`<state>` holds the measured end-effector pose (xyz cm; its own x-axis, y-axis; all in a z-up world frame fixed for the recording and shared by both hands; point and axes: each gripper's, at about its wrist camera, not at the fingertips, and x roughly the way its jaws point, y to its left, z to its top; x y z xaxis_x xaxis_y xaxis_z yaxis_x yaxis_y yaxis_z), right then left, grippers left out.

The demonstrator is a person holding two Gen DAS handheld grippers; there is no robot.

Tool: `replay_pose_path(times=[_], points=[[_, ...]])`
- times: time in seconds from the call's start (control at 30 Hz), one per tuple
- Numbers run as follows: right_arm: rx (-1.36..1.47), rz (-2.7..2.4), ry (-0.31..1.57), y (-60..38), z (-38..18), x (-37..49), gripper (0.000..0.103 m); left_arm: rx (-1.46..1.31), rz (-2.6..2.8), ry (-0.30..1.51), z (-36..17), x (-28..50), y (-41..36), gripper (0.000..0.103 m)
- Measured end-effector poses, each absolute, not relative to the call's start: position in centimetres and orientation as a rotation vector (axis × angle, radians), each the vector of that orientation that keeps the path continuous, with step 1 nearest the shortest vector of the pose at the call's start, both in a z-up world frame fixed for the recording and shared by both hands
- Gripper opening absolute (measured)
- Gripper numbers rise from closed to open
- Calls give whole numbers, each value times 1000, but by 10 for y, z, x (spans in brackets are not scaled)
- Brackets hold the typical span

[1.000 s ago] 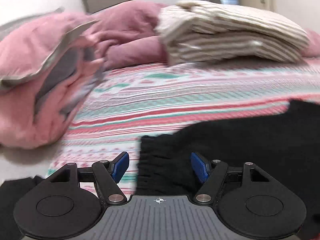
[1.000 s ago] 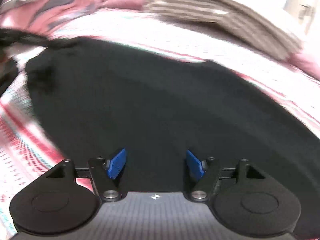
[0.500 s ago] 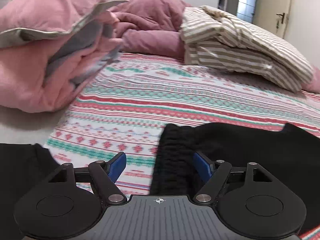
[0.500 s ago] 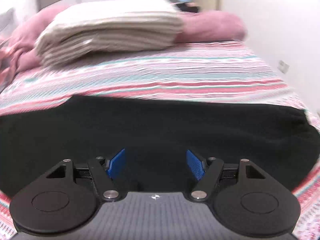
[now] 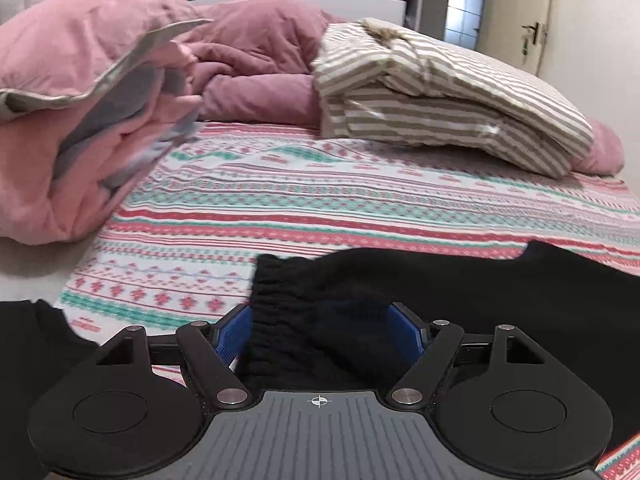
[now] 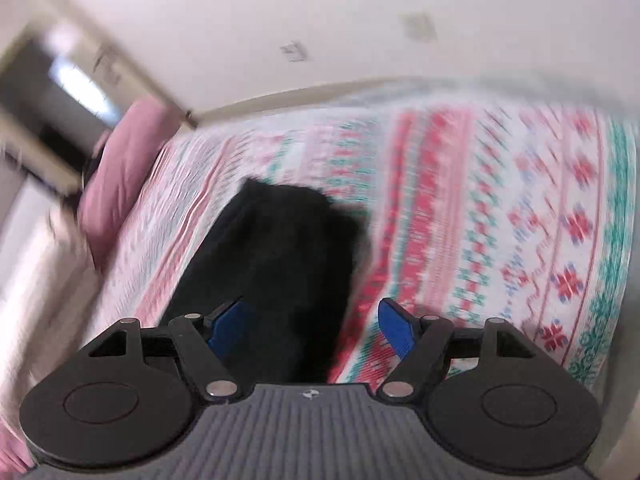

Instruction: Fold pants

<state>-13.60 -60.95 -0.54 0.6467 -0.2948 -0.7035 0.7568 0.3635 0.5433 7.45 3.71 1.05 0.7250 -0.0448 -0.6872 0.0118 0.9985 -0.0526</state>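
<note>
Duvet (image 5: 80,152) and striped bedding (image 5: 440,92) flank black pants (image 5: 500,292).

Motion blur smears the bedsheet (image 6: 500,208) pattern in the right wrist view, the black pants (image 5: 500,300) run off the left wrist view's right edge, their legs unseen.

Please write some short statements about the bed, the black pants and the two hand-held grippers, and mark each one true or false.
1. The black knitted pants lie on the patterned pink and teal bedsheet. True.
2. The left hand-held gripper is shut and empty. False: its jaws stand open around the ribbed waistband.
3. A folded beige striped blanket lies behind the pants. True.
4. The right hand-held gripper clamps a pillow. False: it is open, above the pants.
</note>
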Motion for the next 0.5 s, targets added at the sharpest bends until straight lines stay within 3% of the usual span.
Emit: replay_pose_path(times=[0.13,0.5], points=[[1105,-647,497,-631,-25,-137,103,-12,-84,770,4,73,9,76],[957,-742,503,-647,-35,-86,103,83,-160,908,-41,81,-31,76]])
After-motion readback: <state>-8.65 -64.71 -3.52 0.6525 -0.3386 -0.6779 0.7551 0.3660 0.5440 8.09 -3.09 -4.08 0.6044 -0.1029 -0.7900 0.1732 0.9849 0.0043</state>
